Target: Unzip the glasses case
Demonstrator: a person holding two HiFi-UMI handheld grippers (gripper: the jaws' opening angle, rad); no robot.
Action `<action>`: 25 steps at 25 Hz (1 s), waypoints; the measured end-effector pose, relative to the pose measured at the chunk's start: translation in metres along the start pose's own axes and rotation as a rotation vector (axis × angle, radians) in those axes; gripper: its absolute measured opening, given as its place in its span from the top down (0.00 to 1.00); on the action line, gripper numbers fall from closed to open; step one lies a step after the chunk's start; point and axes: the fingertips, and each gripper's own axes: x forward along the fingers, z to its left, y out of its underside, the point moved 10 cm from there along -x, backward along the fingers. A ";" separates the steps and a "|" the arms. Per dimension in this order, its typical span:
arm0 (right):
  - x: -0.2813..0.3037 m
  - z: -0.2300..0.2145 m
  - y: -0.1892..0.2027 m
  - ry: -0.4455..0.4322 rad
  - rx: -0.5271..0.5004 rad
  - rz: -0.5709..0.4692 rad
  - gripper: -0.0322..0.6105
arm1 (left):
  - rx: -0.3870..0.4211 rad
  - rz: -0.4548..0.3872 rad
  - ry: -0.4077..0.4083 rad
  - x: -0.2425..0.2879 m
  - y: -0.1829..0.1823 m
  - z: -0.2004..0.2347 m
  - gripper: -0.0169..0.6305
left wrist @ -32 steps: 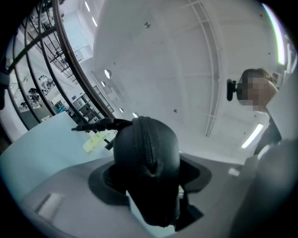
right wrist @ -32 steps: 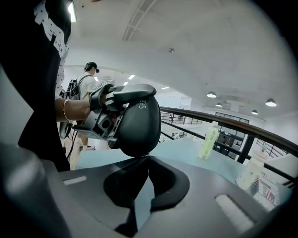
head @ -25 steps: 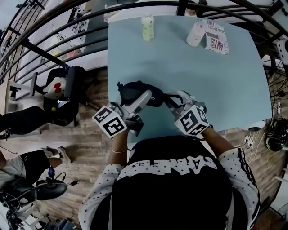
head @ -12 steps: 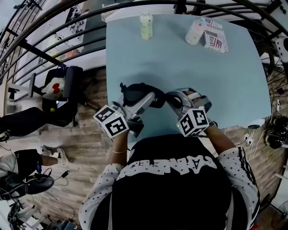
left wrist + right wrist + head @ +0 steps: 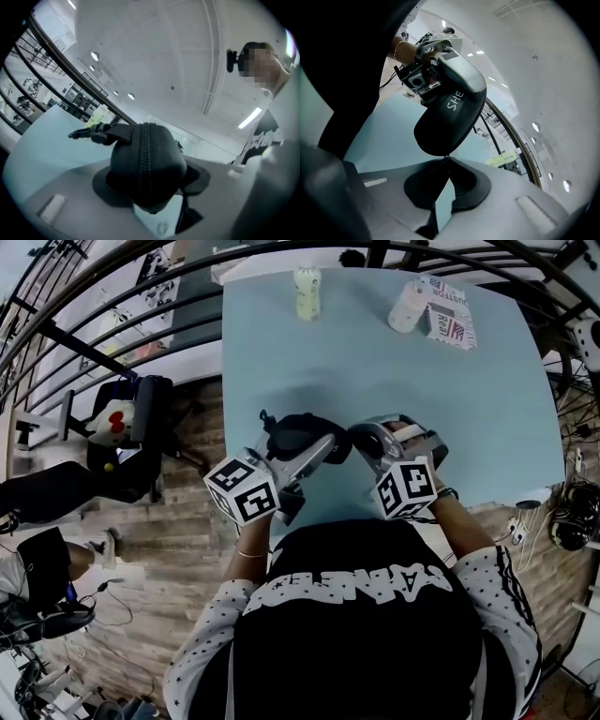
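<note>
The black glasses case (image 5: 298, 435) is held just above the near part of the light blue table (image 5: 450, 409). My left gripper (image 5: 317, 448) is shut on it. In the left gripper view the case (image 5: 147, 164) fills the gap between the jaws of the left gripper (image 5: 150, 185), its zip line facing the camera and a strap with a clip (image 5: 89, 133) sticking out to the left. My right gripper (image 5: 361, 435) meets the case from the right. In the right gripper view, the right gripper (image 5: 448, 161) has its tips pinched together on the thin zip pull (image 5: 448, 157) at the lower end of the lettered case (image 5: 450, 112).
A pale green bottle (image 5: 307, 292), a white bottle (image 5: 408, 307) and a printed carton (image 5: 452, 324) stand at the table's far edge. A black railing curves round the table. Left of the table a chair carries a plush toy (image 5: 112, 423). The table's near edge lies below both grippers.
The left gripper and the case have drifted slightly to the right. The right gripper has rolled about its own axis, its marker cube turning, while staying at the case's end.
</note>
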 end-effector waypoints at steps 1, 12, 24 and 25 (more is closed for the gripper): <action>0.001 -0.001 -0.001 0.004 -0.008 0.003 0.94 | 0.009 0.010 -0.002 0.001 0.001 -0.001 0.97; 0.001 -0.001 -0.004 0.027 -0.088 0.008 0.94 | 0.018 0.063 0.009 0.006 0.008 -0.004 0.97; -0.009 -0.013 -0.018 0.052 -0.170 -0.029 0.94 | 0.012 0.119 0.054 0.011 0.015 -0.007 0.97; -0.009 -0.014 -0.019 0.053 -0.171 -0.032 0.94 | 0.009 0.121 0.059 0.011 0.015 -0.007 0.97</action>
